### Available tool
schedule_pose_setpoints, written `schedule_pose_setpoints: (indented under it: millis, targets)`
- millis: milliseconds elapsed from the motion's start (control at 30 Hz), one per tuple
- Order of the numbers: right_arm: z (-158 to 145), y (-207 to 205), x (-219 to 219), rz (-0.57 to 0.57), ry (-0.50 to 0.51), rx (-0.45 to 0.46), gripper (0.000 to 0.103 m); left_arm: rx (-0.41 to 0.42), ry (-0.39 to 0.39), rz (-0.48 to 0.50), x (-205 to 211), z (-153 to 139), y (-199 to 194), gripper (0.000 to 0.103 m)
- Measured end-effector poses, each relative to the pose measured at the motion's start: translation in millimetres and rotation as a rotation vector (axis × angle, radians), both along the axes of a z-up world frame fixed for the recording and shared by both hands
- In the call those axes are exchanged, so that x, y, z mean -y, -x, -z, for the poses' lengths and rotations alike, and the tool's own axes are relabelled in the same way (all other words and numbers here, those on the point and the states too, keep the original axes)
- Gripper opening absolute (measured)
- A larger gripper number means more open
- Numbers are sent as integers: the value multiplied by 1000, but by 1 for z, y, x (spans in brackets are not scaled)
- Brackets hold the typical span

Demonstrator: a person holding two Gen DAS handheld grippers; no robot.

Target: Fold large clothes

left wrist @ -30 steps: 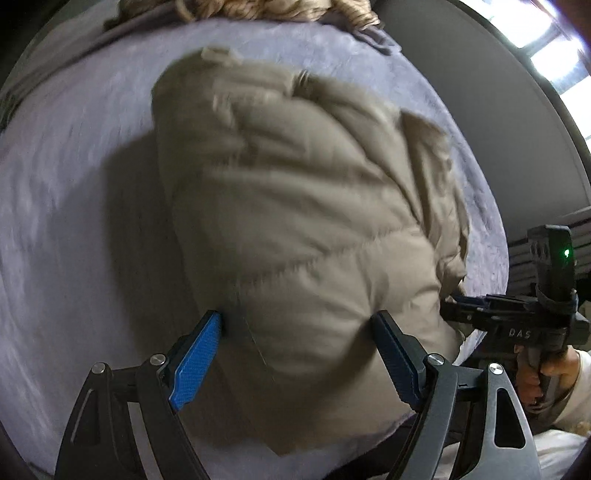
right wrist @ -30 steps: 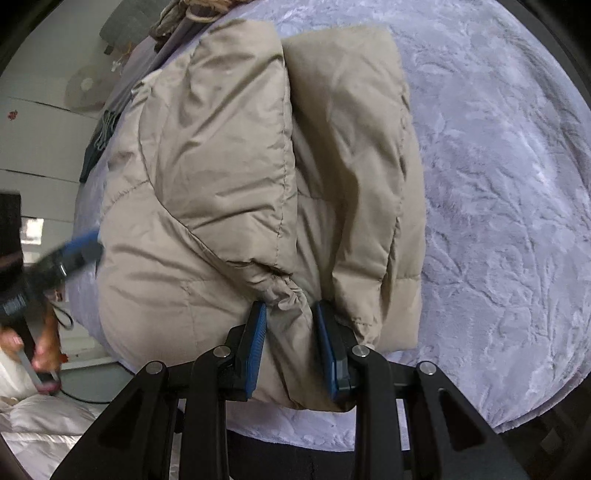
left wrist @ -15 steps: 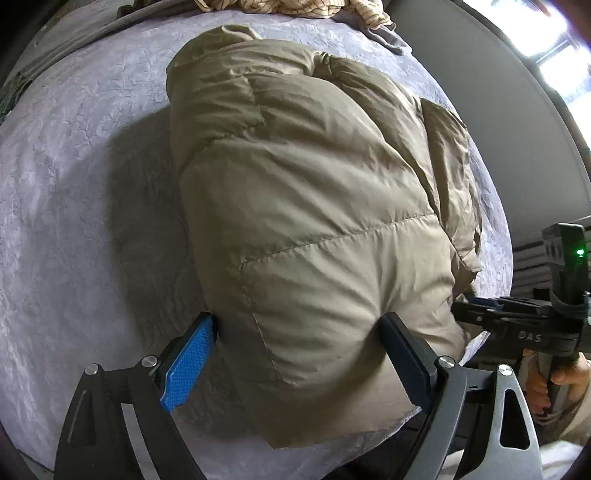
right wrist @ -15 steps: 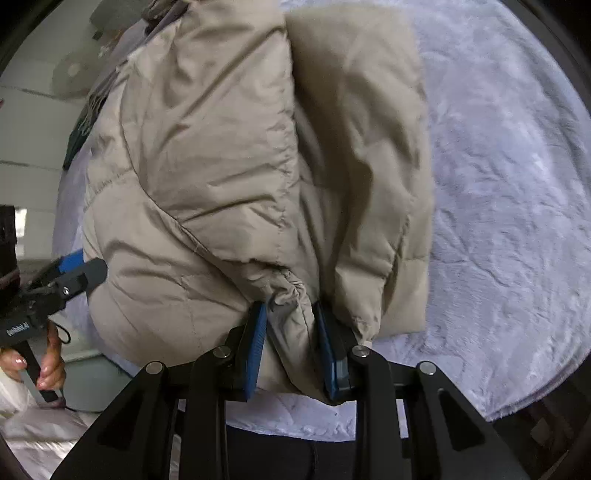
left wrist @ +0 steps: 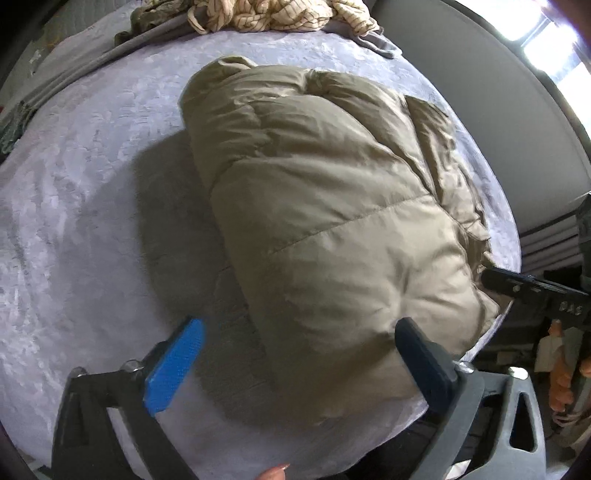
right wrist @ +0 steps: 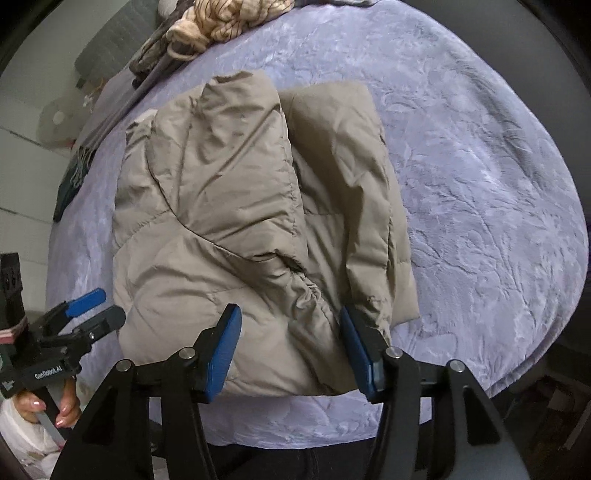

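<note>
A: What is seen on the lavender bedspread (right wrist: 480,184)?

B: A folded beige puffer jacket (right wrist: 229,206) is laid near the bed's front edge, its hem reaching almost to that edge. A heap of cream striped fabric (right wrist: 225,18) is piled at the far edge, well apart from it.

A: How is the left gripper (left wrist: 295,354) held?

B: It is pointed steeply down over the jacket's near corner. Its jaws are being opened and are spread wide; the jacket's corner is framed between them, the blue pad clear of it, the dark pad just beside the cloth.

A: And the right gripper (right wrist: 291,347)?

B: Its jaws are also being opened. The gathered cuff (right wrist: 314,295) is seen between the blue pads, but it is no longer pinched; the cloth is released.
</note>
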State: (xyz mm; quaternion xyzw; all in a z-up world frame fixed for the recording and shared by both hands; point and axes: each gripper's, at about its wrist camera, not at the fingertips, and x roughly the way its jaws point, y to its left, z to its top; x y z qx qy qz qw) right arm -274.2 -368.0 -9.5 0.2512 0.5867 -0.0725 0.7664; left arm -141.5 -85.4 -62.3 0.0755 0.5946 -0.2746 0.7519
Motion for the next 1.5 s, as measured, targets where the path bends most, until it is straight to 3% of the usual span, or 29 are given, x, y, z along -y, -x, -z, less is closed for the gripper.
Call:
schedule_pose_setpoints:
  millis: [233,367,533,600,933,1267,1333,1500]
  targets:
    - [-15,9,-1,40,41,23,60,13,3,2,-21,-4,-3,103]
    - [-22,7,-2,48,43,48,77,14,-4,-18,-27,-4,-3,103]
    - [-24,-5,6,26,38,50,77,5,-18,-31,-23,-2,-10,103]
    - [-23,-12,14,11,23,53,86,8,-36,-40,-19,-2,-17,103]
    - [-11,-57,61,-76,-29,45,86,-18,-41,-147,1,-7,-54,103]
    - [35,-84,101,-72,-229,-1,87,-172,108,-215,9,22,-86,103]
    - [47,-86,110,-57,-292,3,103,-209,150,-223,6,31,-92,103]
    - [82,-90,130,-5,-437,-1,103,-312,267,-240,0,54,-106,103]
